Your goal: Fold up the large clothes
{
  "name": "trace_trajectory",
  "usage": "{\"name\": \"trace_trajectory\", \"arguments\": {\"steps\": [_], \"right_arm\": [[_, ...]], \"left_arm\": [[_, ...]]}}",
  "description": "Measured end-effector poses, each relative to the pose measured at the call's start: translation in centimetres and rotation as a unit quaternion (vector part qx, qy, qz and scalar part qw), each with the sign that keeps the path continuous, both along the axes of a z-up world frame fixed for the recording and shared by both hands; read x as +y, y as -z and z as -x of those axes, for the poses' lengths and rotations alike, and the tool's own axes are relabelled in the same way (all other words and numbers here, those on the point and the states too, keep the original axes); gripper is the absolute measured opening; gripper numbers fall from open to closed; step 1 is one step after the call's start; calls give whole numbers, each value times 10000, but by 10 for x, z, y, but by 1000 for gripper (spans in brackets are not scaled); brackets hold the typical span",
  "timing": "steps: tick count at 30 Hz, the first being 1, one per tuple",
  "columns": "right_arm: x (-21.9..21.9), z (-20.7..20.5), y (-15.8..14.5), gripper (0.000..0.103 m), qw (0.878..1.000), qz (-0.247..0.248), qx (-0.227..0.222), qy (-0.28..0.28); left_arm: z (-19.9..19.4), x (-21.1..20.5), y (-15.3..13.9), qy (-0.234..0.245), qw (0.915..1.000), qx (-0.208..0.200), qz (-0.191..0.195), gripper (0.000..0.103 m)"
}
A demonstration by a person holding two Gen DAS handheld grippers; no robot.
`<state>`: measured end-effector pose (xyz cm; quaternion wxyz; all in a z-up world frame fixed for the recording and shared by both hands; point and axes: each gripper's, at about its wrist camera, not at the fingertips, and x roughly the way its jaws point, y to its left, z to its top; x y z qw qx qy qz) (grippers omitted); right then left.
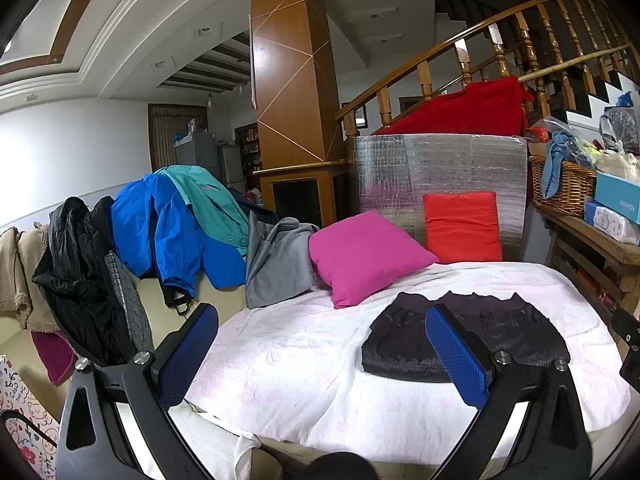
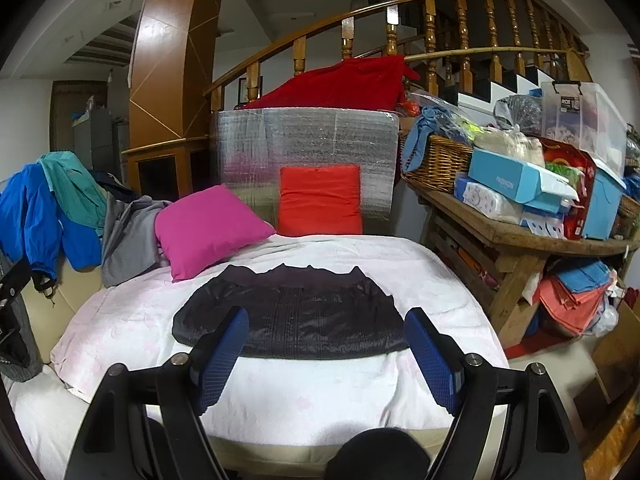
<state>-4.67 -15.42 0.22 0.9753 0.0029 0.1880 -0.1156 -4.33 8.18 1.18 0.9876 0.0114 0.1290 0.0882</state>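
Observation:
A dark folded jacket (image 2: 296, 316) lies flat on the white and pink bedspread (image 2: 304, 396); it also shows in the left wrist view (image 1: 504, 332), right of centre. My left gripper (image 1: 320, 320) is open and empty, held above the bedspread (image 1: 288, 364) to the left of the jacket. My right gripper (image 2: 326, 318) is open and empty, held back from the near edge of the jacket, with the jacket seen between its blue pads (image 2: 224, 356).
A magenta pillow (image 2: 208, 228) and a red cushion (image 2: 320, 200) lie at the head of the bed. Several jackets hang at the left: blue (image 1: 168, 224), teal, grey (image 1: 276, 260), black (image 1: 84, 280). A cluttered wooden table (image 2: 520, 236) with a wicker basket (image 2: 440, 164) stands at the right.

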Motion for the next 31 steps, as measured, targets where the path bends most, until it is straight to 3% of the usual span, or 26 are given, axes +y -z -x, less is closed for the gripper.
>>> {"name": "trace_trajectory", "arguments": {"steps": [8, 16, 22, 31], "right_arm": [[-11, -29, -4, 83, 9997, -40, 41, -253], [-27, -79, 13, 83, 9984, -176, 324, -420], [-40, -124, 33, 83, 9969, -326, 637, -335], [-66, -186, 64, 83, 9941, -443, 987, -28]], "left_arm": [[-19, -12, -7, -193, 9998, 6, 97, 103], [-58, -35, 0, -184, 9996, 207, 19, 103], [-100, -50, 15, -36, 9988, 488, -70, 103], [-176, -54, 47, 295, 9950, 945, 149, 103]]}}
